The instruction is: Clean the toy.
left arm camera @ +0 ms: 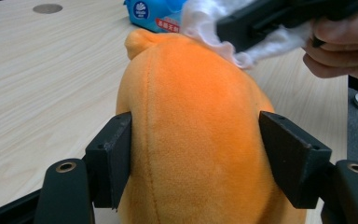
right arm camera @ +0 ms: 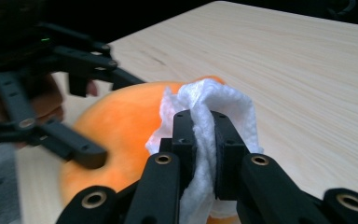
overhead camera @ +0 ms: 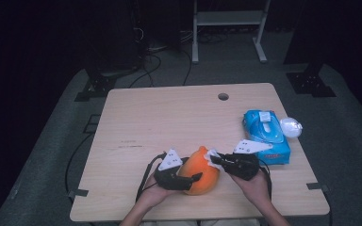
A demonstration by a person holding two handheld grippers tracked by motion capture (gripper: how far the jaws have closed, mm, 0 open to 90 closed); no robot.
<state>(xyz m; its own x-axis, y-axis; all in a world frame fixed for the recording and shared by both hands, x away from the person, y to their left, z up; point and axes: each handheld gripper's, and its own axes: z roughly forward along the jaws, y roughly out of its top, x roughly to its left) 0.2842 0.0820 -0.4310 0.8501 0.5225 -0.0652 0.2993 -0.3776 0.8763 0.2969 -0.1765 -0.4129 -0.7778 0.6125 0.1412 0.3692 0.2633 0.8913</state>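
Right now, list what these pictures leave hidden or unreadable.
- Orange plush toy: its underside, cut off by the left gripper view's bottom edge.
- White wipe: the middle part, hidden between the right gripper pads.
- Blue wipes pack: label print too small in the high view.

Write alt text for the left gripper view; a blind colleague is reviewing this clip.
An orange plush toy sits clamped between the left gripper's two black jaws on a wooden table. Above it, the right gripper presses a white wipe against the toy's top.
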